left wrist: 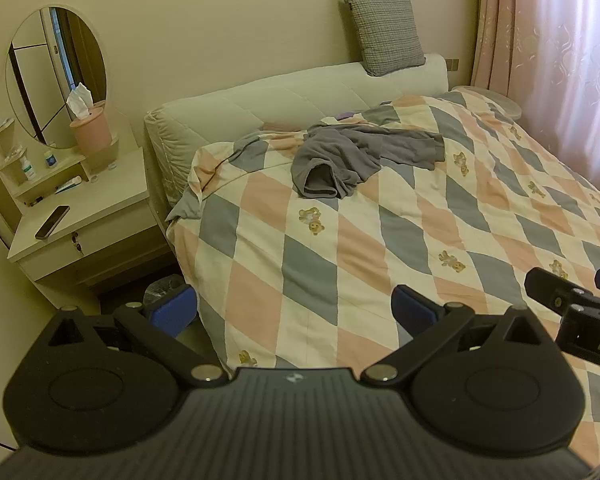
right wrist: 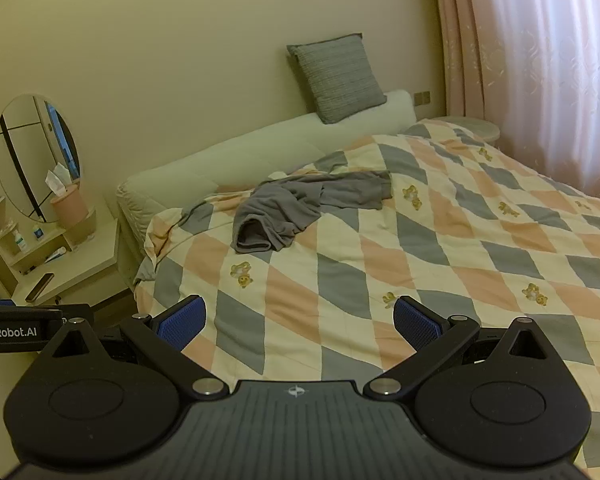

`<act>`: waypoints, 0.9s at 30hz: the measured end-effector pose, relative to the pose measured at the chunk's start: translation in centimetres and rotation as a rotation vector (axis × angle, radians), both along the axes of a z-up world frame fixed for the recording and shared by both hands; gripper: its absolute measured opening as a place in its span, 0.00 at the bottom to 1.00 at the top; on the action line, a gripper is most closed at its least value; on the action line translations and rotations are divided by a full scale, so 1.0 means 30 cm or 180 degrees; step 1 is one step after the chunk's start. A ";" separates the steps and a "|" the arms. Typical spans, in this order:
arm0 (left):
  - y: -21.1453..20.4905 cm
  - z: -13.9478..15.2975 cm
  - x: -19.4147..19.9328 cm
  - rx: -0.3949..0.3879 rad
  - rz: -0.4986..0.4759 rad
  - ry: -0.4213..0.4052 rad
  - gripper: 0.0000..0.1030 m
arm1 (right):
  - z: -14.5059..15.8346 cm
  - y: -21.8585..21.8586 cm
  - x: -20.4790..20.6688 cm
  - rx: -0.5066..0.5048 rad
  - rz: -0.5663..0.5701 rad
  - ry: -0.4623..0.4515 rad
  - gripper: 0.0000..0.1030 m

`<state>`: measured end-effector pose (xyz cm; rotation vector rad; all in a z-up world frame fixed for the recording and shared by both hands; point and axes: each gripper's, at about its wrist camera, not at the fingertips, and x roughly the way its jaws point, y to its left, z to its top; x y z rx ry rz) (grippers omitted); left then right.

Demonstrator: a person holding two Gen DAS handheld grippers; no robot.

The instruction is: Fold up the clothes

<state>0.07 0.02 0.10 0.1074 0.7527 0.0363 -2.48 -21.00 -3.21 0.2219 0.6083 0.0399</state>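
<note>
at the far left stands my cream dressing table (left wrist: 100, 196), with an oval mirror (left wrist: 56, 76) above it, a pink tissue holder (left wrist: 91, 130) on its shelf and a dark phone (left wrist: 52, 222) lying flat on the top. just right of it the bed begins, its padded headboard (left wrist: 284, 96) along the far wall and a grey cushion (left wrist: 386, 32) propped upright on top of that. my left gripper (left wrist: 294, 310) hangs over the near left corner of the bed, its blue pads spread wide with nothing between them. the checked quilt (left wrist: 340, 248) in pink, grey and cream covers the bed, and the grey garment (left wrist: 360, 156) lies crumpled on it toward the far end, near the headboard, well apart from both my tools. my right gripper (right wrist: 300, 322) hovers over the near part of the quilt, its pads also spread wide and empty. along the right side hang pink curtains (right wrist: 540, 72).
</note>
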 end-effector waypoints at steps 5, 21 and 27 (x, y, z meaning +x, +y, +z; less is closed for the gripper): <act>0.003 0.010 0.007 -0.0007 0.0004 0.0009 0.99 | -0.005 0.013 -0.001 -0.0012 -0.0003 -0.0003 1.00; 0.012 0.007 -0.008 -0.0019 0.0003 -0.0023 0.99 | -0.022 0.004 -0.003 -0.0002 -0.0017 -0.0002 1.00; 0.016 0.009 -0.005 -0.0015 0.0006 -0.0011 0.99 | -0.024 -0.003 0.003 -0.0002 0.0003 -0.0012 1.00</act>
